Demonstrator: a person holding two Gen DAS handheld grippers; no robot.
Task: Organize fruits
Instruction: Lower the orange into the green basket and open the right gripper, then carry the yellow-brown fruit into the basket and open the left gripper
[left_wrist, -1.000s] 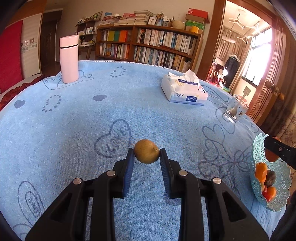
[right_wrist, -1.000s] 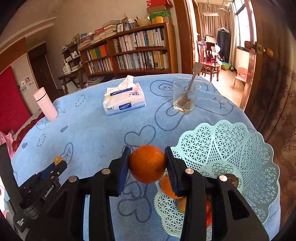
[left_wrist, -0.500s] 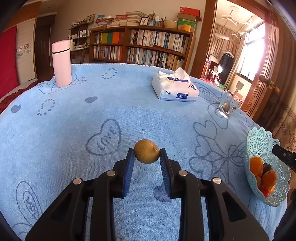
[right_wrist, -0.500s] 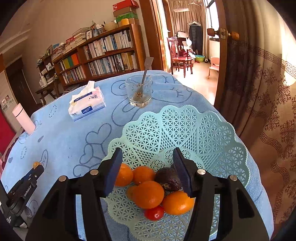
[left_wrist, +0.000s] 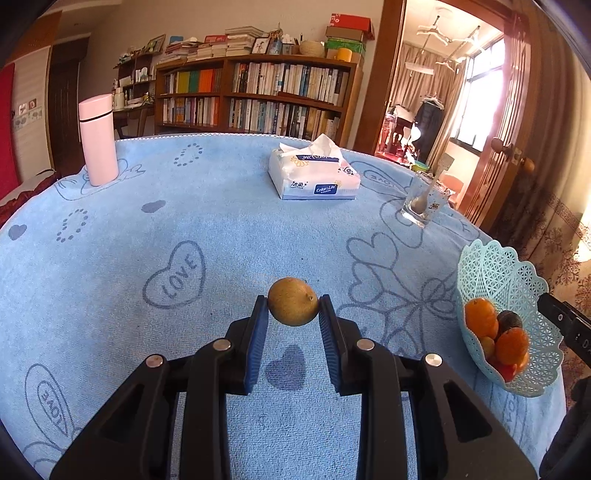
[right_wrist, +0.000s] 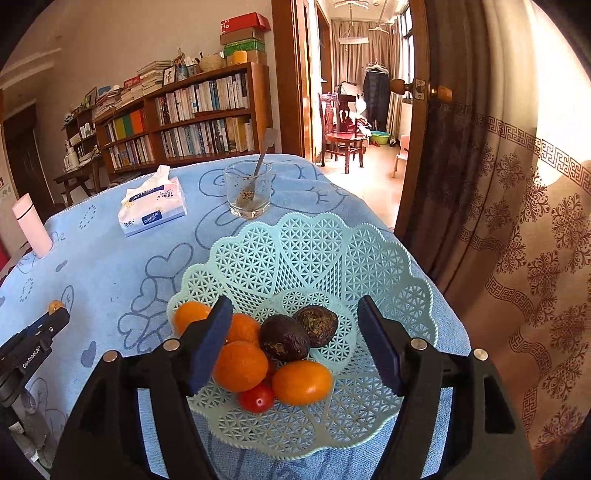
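Observation:
My left gripper (left_wrist: 293, 310) is shut on a small brownish-yellow round fruit (left_wrist: 293, 301), held above the blue cloth. A mint lattice fruit basket (left_wrist: 498, 273) stands at the table's right edge. In the right wrist view my right gripper (right_wrist: 295, 325) hangs over the basket (right_wrist: 314, 243) with its jaws opening and no fruit pinched between the pads. Below it lie several oranges (right_wrist: 240, 365), two dark passion fruits (right_wrist: 283, 338) and a cherry tomato (right_wrist: 256, 398). The left gripper (right_wrist: 55, 314) shows at the far left with its fruit.
A tissue pack (left_wrist: 314, 177), a pink flask (left_wrist: 96, 138) and a glass with a spoon (left_wrist: 421, 205) stand further back on the blue tablecloth (left_wrist: 184, 221). The basket sits close to the table's right edge, beside a patterned curtain (right_wrist: 517, 240). A bookshelf (left_wrist: 258, 99) lines the back wall.
My right gripper let go of the orange, which now lies in the basket, and its jaws have spread wider over the fruit. The left gripper drifted toward the basket, still gripping its fruit.

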